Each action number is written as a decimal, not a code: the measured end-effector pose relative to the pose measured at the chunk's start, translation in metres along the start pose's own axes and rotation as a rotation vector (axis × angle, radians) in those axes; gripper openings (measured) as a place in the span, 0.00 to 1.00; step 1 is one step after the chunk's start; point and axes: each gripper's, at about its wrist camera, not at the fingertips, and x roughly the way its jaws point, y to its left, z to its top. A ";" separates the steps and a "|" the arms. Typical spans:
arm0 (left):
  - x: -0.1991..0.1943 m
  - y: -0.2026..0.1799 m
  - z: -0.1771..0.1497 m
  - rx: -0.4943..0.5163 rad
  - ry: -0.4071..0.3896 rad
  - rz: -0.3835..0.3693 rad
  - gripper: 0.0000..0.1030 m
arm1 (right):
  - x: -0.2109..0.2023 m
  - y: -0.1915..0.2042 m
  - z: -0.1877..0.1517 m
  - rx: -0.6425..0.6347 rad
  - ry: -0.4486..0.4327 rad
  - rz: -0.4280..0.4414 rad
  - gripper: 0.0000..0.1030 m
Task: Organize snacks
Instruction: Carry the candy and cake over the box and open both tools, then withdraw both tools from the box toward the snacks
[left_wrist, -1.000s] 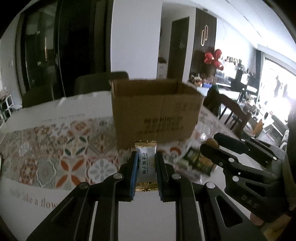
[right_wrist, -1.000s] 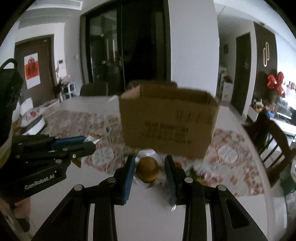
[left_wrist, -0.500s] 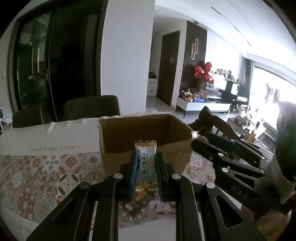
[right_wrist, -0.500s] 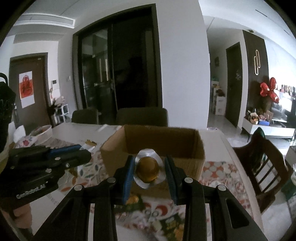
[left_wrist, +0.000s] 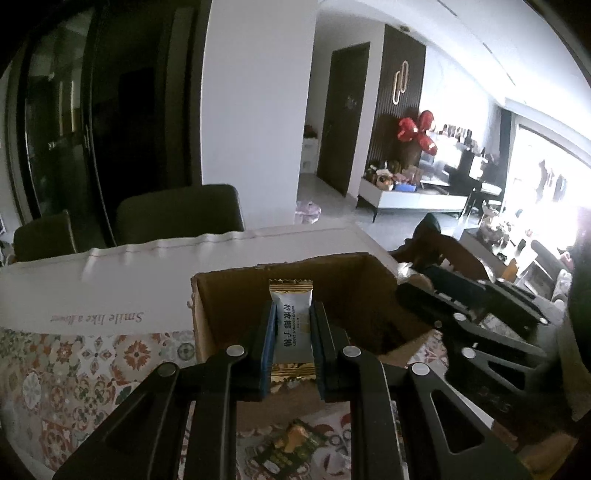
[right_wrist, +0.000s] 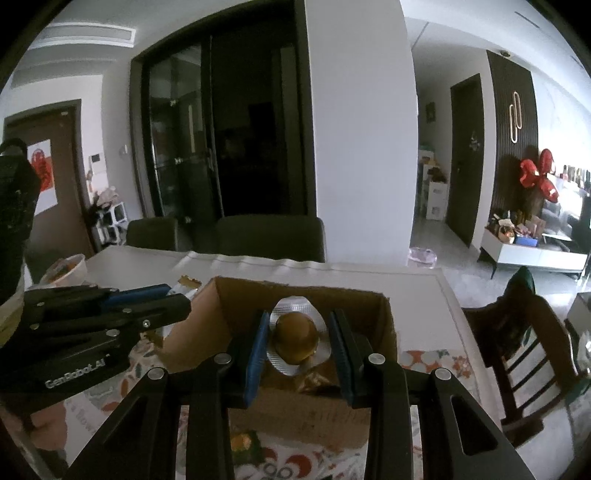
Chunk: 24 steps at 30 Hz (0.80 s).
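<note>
Open cardboard box (left_wrist: 354, 295) on the patterned desk (left_wrist: 74, 354), flaps up, inside mostly dark; something gold-wrapped low in it. Left gripper (left_wrist: 291, 332) over the near rim, fingers clamped narrow on a white candy packet (left_wrist: 291, 325). Right gripper (right_wrist: 299, 339) likewise above the box, fingers gripping a foil-cupped brown ball snack (right_wrist: 295, 338). Green snack packet (left_wrist: 288, 448) flat on the desk before the box. Bare white desk beyond the far rim.

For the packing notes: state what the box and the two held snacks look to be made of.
Box: brown corrugated cardboard, matte, with raw cut edges. Candy packet in the left tongs: glossy film, probably plastic, with gold crimped ends. Round snack in the right tongs: shiny silver foil cup holding a golden-brown dome; its covering is unclear.
</note>
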 end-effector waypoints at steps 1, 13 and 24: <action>0.006 0.001 0.003 0.002 0.013 0.013 0.19 | 0.003 -0.001 0.002 -0.004 0.006 -0.004 0.34; 0.034 0.001 0.012 0.004 0.103 0.065 0.49 | 0.035 -0.017 0.014 0.013 0.091 -0.019 0.52; -0.007 -0.022 -0.014 0.027 0.084 0.119 0.58 | 0.004 -0.030 -0.005 0.066 0.079 -0.037 0.57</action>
